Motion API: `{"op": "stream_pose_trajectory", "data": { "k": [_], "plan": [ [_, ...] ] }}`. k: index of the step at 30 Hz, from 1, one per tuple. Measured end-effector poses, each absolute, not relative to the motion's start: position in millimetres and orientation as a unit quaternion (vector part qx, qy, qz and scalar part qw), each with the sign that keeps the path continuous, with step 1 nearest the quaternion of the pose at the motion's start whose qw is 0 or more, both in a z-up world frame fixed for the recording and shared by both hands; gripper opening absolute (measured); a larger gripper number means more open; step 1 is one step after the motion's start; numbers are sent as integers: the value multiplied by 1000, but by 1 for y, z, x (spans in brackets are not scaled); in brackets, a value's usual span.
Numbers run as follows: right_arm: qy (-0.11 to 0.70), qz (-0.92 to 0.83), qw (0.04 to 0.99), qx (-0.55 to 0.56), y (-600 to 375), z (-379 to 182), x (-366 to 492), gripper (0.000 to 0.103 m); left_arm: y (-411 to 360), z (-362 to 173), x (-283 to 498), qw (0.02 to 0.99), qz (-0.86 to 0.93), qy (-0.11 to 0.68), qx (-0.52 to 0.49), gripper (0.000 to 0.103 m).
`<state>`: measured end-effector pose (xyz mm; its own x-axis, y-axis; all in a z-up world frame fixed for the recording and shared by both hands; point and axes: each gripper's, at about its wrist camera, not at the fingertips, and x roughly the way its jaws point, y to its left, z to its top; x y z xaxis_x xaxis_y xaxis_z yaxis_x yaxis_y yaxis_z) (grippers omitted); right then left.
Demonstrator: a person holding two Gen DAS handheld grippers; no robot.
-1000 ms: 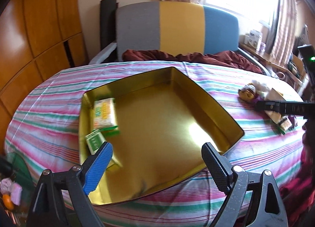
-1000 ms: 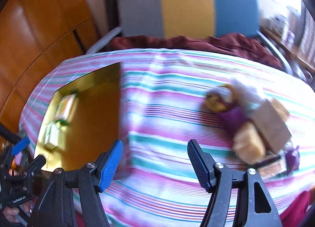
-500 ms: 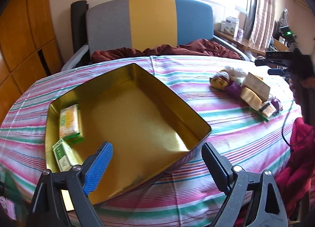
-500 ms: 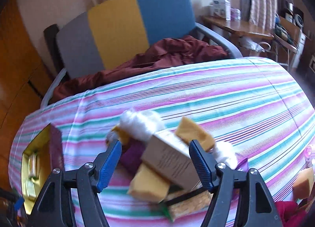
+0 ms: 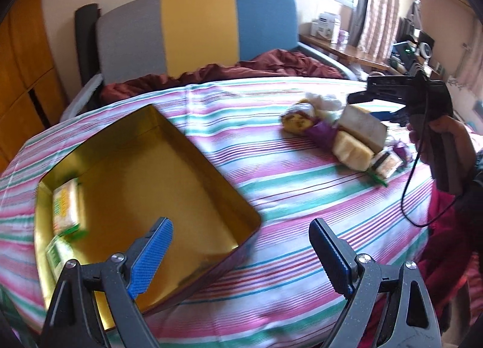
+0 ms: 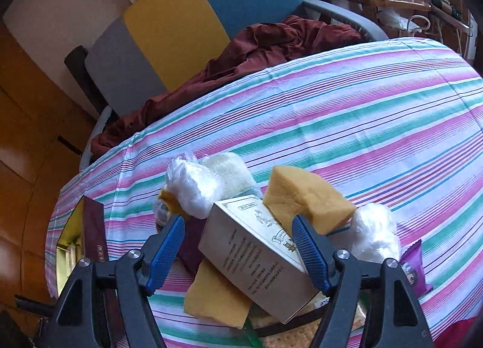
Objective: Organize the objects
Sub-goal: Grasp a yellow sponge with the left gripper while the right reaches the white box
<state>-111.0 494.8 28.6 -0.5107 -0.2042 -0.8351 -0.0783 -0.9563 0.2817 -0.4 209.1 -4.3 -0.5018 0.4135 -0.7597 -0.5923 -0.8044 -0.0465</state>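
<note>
A gold tin tray [image 5: 211, 166] sits on the striped cloth, with two green-and-yellow packets [image 5: 65, 209] along its left wall. My left gripper [image 5: 241, 245] hangs open over the tray's near right corner, holding nothing. To the right lies a pile of objects [image 5: 347, 139]. In the right wrist view my right gripper [image 6: 238, 242] is low over that pile, its jaws opening. A beige carton [image 6: 250, 257] lies between the jaws, and the left pad stands clear of it. Yellow sponges [image 6: 305, 197], white plastic bundles [image 6: 193, 188] and a purple packet [image 6: 418, 269] surround the carton.
A person's hand [image 5: 443, 142] holds the right gripper at the table's right edge. A chair [image 5: 196, 27] in grey, yellow and blue with a maroon cloth [image 6: 271, 46] stands behind the table. A cluttered wooden shelf [image 5: 347, 52] runs at the back right.
My right gripper swung from beside the tray to over the pile and its jaws widened around the carton. The left view panned right, so the tray now sits further left.
</note>
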Motion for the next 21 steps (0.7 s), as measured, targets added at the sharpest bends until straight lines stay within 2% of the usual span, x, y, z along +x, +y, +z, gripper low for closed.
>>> {"op": "stream_pose_trajectory", "data": {
  "k": [5,11,21],
  "plan": [
    [-205,-845,73,488,505,35,-109,76,248,-1,-4,330,844,105,-409,92],
    [-244,-856,51,452,527,49,-101,76,294,-11,-12,363,823,106,-424,92],
    [-228,-865,49,444,528,58,-101,76,341,-37,-36,383,787,55,-481,91]
  ]
}}
